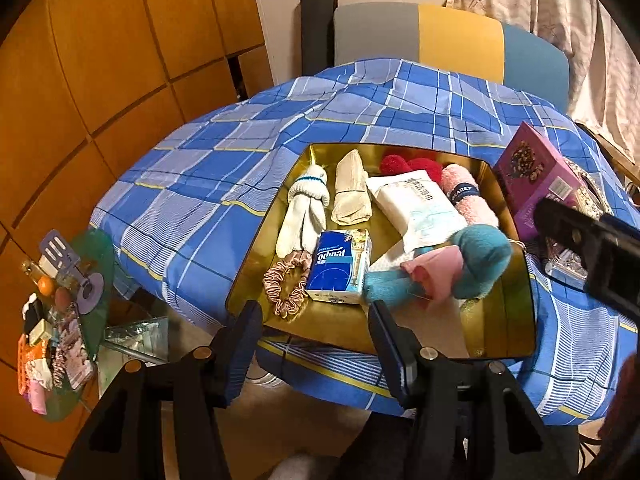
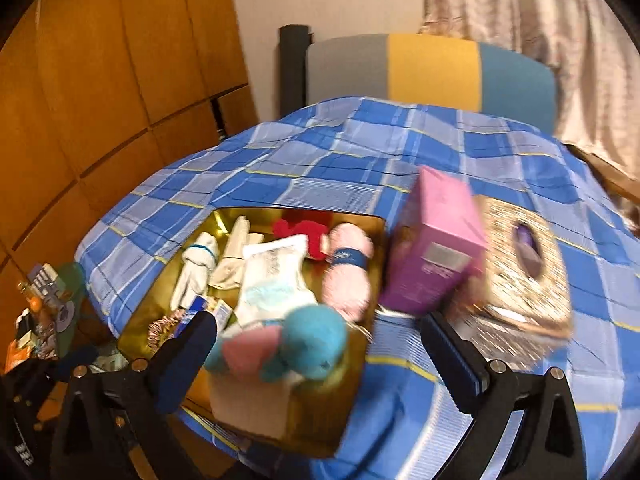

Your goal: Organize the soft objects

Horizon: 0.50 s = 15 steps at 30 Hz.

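A gold tray (image 1: pixel 500 332) (image 2: pixel 344 408) on the blue checked cloth holds soft things: white gloves (image 1: pixel 304 212), a beige folded cloth (image 1: pixel 352 192), a red pom-pom (image 1: pixel 408 164), a white wipes pack (image 1: pixel 420 204), a rolled pink towel (image 1: pixel 470 200), a pink scrunchie (image 1: pixel 286 284), a blue Tempo tissue pack (image 1: pixel 340 266) and a teal-and-pink plush toy (image 1: pixel 452 268) (image 2: pixel 292 344). My left gripper (image 1: pixel 316 344) is open and empty at the tray's near edge. My right gripper (image 2: pixel 320 356) is open and empty above the tray's near right part; it also shows in the left wrist view (image 1: pixel 592 248).
A purple box (image 1: pixel 532 176) (image 2: pixel 436 248) stands just right of the tray, next to a glittery tissue box (image 2: pixel 524 268). A striped chair back (image 1: pixel 452 40) stands behind the table. A green glass side table (image 1: pixel 64 312) with small items is at the left.
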Motion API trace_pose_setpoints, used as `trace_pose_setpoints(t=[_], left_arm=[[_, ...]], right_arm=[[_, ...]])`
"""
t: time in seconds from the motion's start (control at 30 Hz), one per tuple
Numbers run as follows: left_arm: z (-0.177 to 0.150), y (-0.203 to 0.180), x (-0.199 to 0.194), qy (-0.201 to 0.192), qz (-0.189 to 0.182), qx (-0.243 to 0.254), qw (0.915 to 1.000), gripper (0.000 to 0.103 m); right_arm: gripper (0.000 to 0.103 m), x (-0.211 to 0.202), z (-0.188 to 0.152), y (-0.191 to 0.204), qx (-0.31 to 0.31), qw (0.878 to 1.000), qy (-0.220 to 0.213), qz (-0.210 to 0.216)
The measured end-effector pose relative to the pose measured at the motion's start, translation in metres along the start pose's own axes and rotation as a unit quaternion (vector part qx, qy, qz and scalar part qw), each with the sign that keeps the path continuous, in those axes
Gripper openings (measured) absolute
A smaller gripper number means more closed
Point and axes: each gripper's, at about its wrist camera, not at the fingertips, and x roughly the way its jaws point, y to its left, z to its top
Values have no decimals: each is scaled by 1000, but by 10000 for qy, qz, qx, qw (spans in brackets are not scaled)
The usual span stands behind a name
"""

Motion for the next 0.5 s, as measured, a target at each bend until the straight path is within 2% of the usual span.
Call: trace_pose_setpoints(t=[0.23, 0.4, 0.5], left_arm=[[-7, -8, -28, -73, -256, 101, 9996, 56], [-8, -6, -49, -175, -488, 47, 9986, 56], [-8, -4, -58, -259, -504, -7, 9984, 56]], right_arm=[[103, -39, -23, 0, 133, 9968, -104, -779], [103, -60, -37, 1, 197, 9951, -233, -938], [103, -64, -43, 1, 273, 9941, -112, -1041]])
